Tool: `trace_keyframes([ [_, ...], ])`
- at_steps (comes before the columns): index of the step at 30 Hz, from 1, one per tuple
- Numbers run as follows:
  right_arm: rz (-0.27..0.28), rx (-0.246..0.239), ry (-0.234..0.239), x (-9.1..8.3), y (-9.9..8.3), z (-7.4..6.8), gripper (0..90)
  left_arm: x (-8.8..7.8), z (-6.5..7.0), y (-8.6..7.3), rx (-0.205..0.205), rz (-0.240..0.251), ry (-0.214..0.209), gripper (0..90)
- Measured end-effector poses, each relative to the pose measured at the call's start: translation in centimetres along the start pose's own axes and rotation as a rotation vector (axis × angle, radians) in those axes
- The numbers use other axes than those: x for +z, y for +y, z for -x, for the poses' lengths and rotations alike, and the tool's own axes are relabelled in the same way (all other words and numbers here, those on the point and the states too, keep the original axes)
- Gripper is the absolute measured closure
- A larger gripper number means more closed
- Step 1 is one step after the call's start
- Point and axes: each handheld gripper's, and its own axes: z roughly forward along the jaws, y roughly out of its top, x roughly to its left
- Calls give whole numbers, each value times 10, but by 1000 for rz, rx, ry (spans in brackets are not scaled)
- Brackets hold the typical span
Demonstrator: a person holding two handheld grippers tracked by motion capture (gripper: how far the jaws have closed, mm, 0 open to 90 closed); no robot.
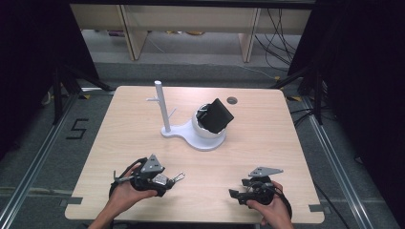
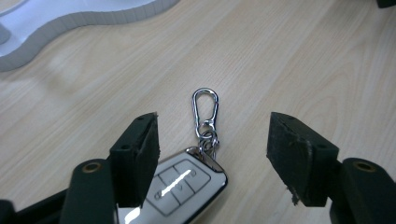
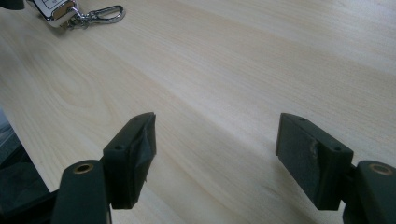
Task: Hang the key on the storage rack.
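A light wooden table [image 1: 143, 109] with rounded corners stands on a grey floor [image 1: 38, 143]; the digit 5 [image 1: 77, 129] is taped in black beside it. Metal rails [image 1: 334, 157] run along both sides. Dark curtains or panels, hard to tell which, close off left and right. Behind, pale wooden furniture legs [image 1: 134, 33] rise, with black cables [image 1: 279, 38] trailing on the floor.
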Motion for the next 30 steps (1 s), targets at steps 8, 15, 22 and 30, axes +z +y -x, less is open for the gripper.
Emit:
trace_keyframes([
  [8, -16, -42, 2, 2, 0, -2, 300, 24, 1, 25, 99, -228, 4, 407],
  [15, -25, -30, 4, 2, 0, -5, 301, 38, -1, 37, 124, -335, -6, 469],
  [22, -28, -48, 8, 3, 0, -4, 302, 52, 0, 38, 116, -428, -12, 530],
  [30, -43, -31, 20, 4, 0, -7, 324, 53, 0, 43, 151, -492, -35, 707],
])
